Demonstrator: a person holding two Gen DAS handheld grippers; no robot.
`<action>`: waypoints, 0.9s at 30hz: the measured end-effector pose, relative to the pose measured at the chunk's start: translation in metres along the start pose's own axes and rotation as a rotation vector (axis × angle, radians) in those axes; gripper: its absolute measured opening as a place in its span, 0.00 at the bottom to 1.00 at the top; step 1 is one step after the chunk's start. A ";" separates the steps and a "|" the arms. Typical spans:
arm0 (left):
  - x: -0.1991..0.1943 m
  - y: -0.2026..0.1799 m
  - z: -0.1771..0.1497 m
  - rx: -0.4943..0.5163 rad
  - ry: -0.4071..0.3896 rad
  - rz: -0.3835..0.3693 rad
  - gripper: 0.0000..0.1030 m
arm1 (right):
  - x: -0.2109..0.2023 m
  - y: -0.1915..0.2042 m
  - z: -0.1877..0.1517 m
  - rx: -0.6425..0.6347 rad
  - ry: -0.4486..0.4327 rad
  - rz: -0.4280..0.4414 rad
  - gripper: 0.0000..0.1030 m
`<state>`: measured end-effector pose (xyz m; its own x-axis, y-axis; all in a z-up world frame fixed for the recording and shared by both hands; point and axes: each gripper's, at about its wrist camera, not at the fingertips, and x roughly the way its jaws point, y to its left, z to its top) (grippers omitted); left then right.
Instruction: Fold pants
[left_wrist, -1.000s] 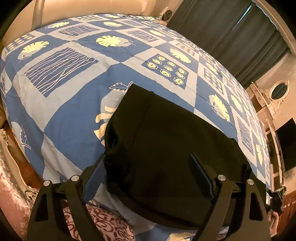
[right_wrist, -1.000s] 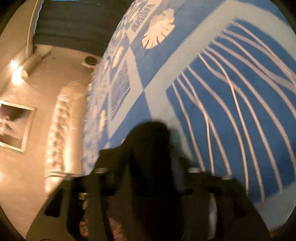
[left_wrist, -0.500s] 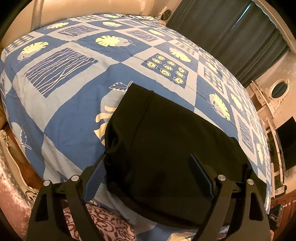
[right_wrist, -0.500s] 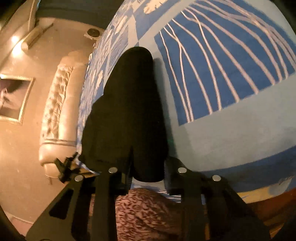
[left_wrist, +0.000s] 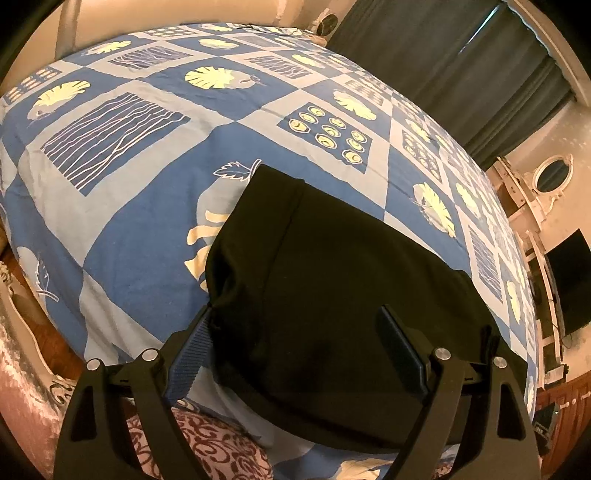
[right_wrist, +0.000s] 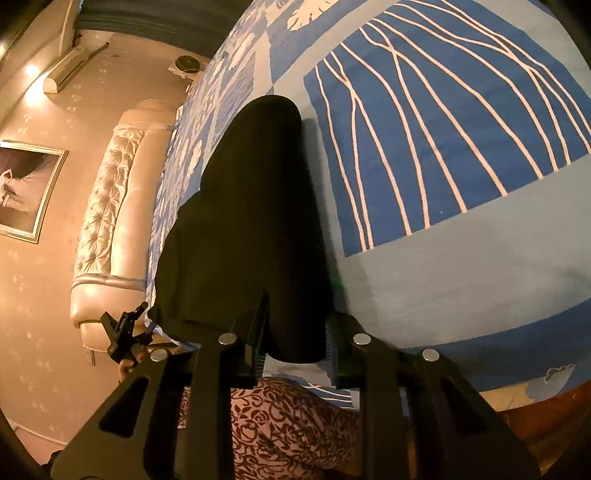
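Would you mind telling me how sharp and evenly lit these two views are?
Left wrist view: sharp, warm light, fisheye bulges the bed; black pants show little detail. Right wrist view: sharp too, pants shadow the sheet, lamp glare upper left.

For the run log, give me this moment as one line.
task: fold pants | pants: folded on bed | left gripper: open, over pants | right gripper: shut on pants

We find no readable text, label, brand, number or sign in either wrist view. The bedspread carries only printed leaves, wavy lines and ovals, and the framed picture on the wall shows no lettering that we can make out.
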<state>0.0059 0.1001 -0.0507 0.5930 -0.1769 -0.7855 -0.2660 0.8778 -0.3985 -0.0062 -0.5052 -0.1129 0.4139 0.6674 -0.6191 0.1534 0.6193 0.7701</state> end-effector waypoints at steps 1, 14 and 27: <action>-0.001 0.000 0.000 0.001 -0.003 -0.005 0.84 | 0.000 0.002 -0.001 -0.001 0.000 0.008 0.28; -0.030 0.022 0.024 0.001 -0.019 -0.180 0.84 | -0.016 0.018 0.018 0.017 -0.120 -0.062 0.69; 0.001 0.105 0.034 -0.286 0.069 -0.386 0.83 | -0.012 0.119 0.001 -0.215 -0.362 -0.386 0.78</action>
<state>0.0046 0.2069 -0.0770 0.6403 -0.5033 -0.5802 -0.2402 0.5863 -0.7737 0.0079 -0.4401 -0.0140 0.6511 0.2157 -0.7278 0.1835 0.8856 0.4266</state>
